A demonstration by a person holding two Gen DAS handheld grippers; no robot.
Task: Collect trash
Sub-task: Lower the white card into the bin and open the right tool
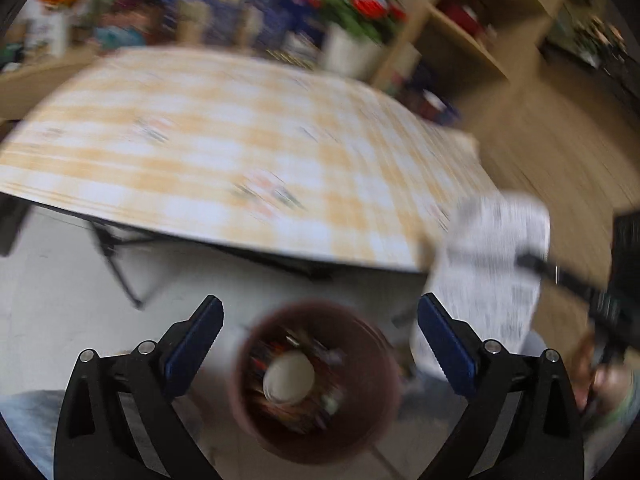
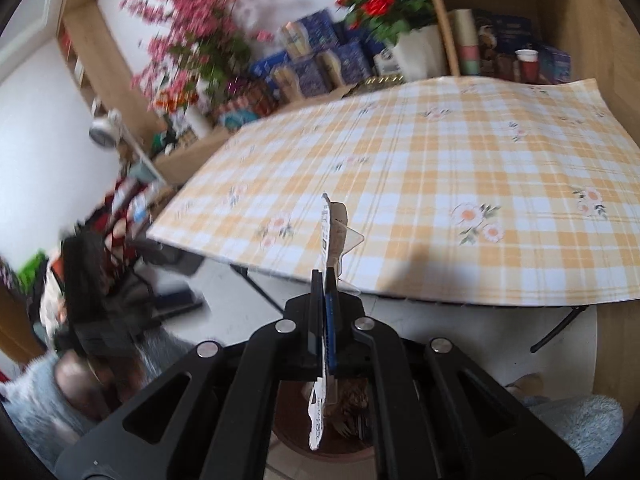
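Left tool open, above brown bin

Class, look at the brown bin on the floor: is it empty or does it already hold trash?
It holds trash. The brown bin shows a pale round lump on mixed litter, blurred beyond naming.

tablecloth: yellow-white check, floral | bin: brown | wrapper: white, printed

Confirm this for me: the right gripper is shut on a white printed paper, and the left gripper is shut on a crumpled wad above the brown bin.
Not quite. The left gripper is open and holds nothing; the left wrist view shows its jaws spread wide above the brown bin, and a pale wad lies inside the bin. The rest stands: the right gripper is shut on the white printed paper.
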